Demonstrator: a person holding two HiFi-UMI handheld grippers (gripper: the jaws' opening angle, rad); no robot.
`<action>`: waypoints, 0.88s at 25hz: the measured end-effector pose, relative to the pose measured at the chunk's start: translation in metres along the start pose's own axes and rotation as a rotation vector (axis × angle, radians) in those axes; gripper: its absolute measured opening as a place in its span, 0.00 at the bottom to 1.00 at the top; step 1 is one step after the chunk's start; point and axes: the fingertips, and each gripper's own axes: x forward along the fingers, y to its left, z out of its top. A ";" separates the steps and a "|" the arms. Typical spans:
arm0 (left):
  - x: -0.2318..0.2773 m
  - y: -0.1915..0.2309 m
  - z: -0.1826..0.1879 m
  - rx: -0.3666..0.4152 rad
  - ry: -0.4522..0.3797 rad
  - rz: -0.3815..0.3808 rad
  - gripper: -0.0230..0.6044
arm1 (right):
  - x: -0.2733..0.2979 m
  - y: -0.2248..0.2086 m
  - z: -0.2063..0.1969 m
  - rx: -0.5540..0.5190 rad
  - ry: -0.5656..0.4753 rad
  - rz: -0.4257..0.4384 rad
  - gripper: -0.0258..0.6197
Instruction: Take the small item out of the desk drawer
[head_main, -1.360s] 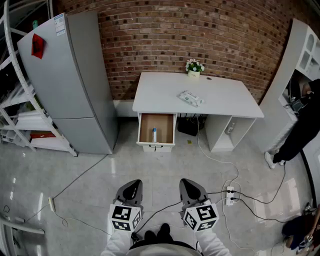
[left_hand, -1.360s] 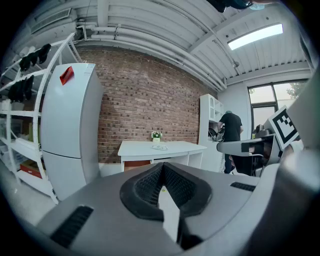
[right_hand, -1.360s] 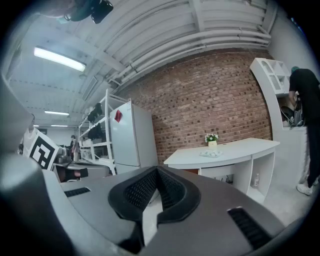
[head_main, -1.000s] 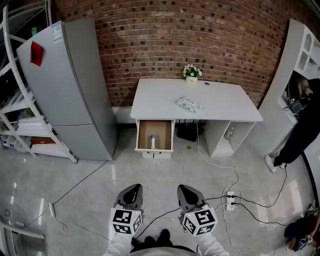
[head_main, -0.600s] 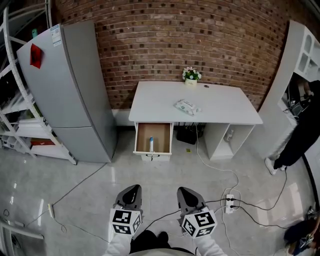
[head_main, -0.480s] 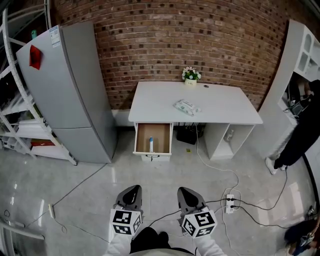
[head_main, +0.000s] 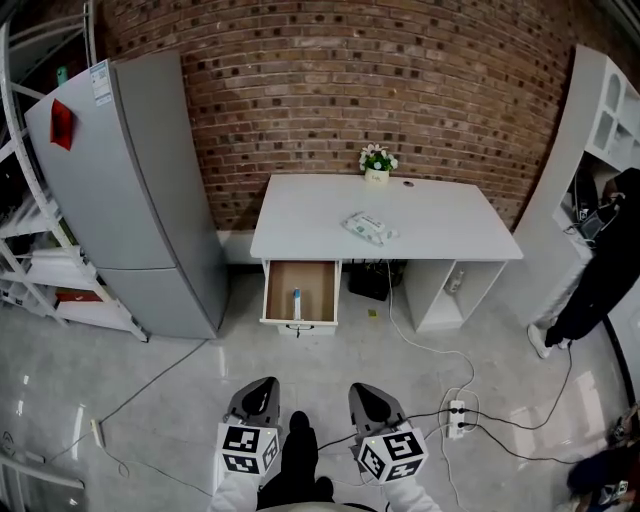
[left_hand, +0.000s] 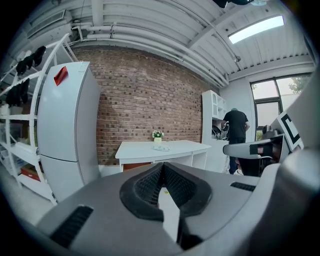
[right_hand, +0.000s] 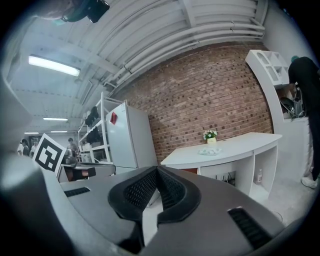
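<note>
The white desk (head_main: 420, 215) stands against the brick wall, and its wooden drawer (head_main: 280, 290) under the left end is pulled open. A small white and blue item (head_main: 296, 302) lies inside the drawer. Both grippers hang low over the floor, well short of the desk. My left gripper (head_main: 264, 386) is shut with nothing in it, and my right gripper (head_main: 361, 390) is likewise shut and empty. In the left gripper view the closed jaws (left_hand: 162, 168) point toward the desk (left_hand: 165, 147). The right gripper view shows closed jaws (right_hand: 156, 172) and the desk (right_hand: 225, 150) farther off.
A grey fridge (head_main: 130, 190) and a metal rack (head_main: 30, 250) stand left of the desk. A wipes pack (head_main: 366, 228) and a flower pot (head_main: 376, 162) sit on the desk. Cables and a power strip (head_main: 458, 415) lie on the floor at right. A person (head_main: 600, 270) stands by the white cabinet (head_main: 600, 110).
The desk and open drawer have slid lower and slightly left in the head view. Both grippers sit lower in the frame, still shut. A dark shoe now shows between them.
</note>
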 end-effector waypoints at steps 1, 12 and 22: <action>0.006 0.004 0.001 0.001 0.002 -0.002 0.06 | 0.006 -0.002 0.002 0.001 0.000 0.000 0.08; 0.111 0.064 -0.006 -0.026 0.053 -0.024 0.06 | 0.114 -0.040 0.005 0.004 0.052 -0.014 0.08; 0.206 0.129 -0.001 -0.038 0.086 -0.053 0.06 | 0.228 -0.067 0.019 0.000 0.081 -0.036 0.08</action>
